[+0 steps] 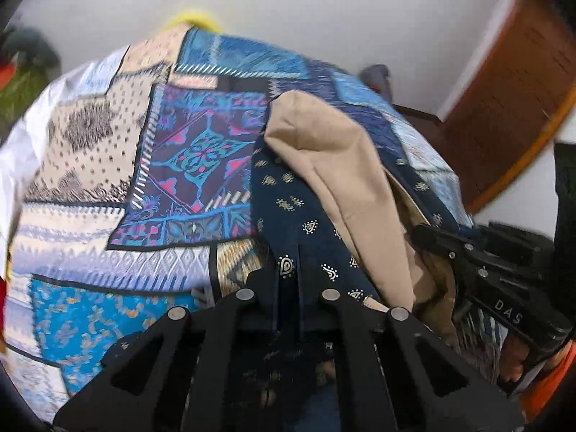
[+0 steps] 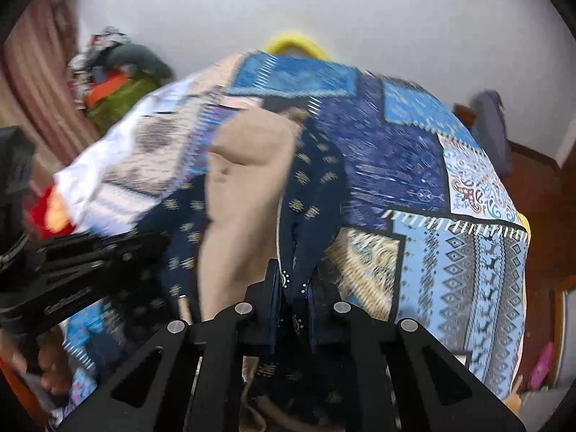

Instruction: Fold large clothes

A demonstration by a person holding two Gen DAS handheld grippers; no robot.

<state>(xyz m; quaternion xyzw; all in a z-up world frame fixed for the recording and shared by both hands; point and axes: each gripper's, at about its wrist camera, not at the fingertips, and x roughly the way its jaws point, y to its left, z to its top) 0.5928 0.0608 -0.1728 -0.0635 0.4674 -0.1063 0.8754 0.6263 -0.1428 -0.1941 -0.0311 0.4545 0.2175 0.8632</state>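
Observation:
A large navy garment (image 1: 306,223) with small gold motifs and a tan lining (image 1: 324,151) hangs over a bed with a blue patchwork cover (image 1: 201,151). My left gripper (image 1: 288,288) is shut on the navy cloth. My right gripper (image 2: 293,280) is shut on another fold of the same navy garment (image 2: 309,187); its tan lining (image 2: 244,187) drapes to the left. The right gripper also shows at the right edge of the left wrist view (image 1: 486,273), and the left gripper at the left edge of the right wrist view (image 2: 72,266). Both views are motion-blurred.
The patchwork bed cover (image 2: 450,216) fills most of both views. A heap of coloured clothes (image 2: 115,82) lies at the bed's far left by a curtain. A wooden door (image 1: 511,90) stands at the right. A yellow object (image 2: 295,41) peeks over the far edge.

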